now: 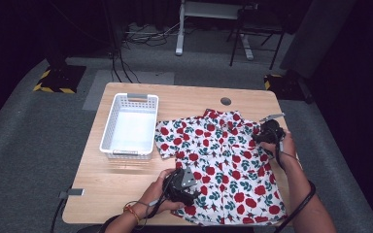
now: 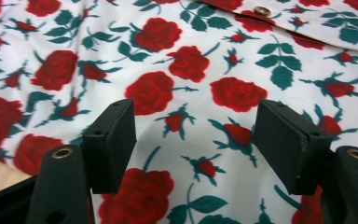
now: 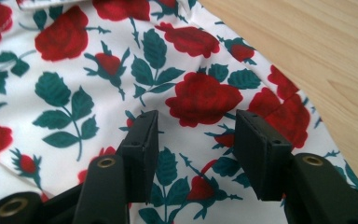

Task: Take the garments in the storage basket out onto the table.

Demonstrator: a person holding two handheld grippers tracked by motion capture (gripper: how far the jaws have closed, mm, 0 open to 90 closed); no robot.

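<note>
High view: shirt (image 1: 221, 165), white with red roses, lies flat on the desk's (image 1: 126, 187) right half, hem hanging at the near edge, collar toward the far edge. White basket (image 1: 130, 125) just beside its left sleeve. Left gripper (image 1: 190, 190) over the shirt's near-left part. Right gripper (image 1: 261, 137) over the right shoulder, near the right edge.

Left gripper view: jaws wide apart above the rose print, nothing pinched; a button (image 2: 262, 10) at the top.

Right gripper view: jaws apart over cloth, not clamped; bare desk at upper right.
</note>
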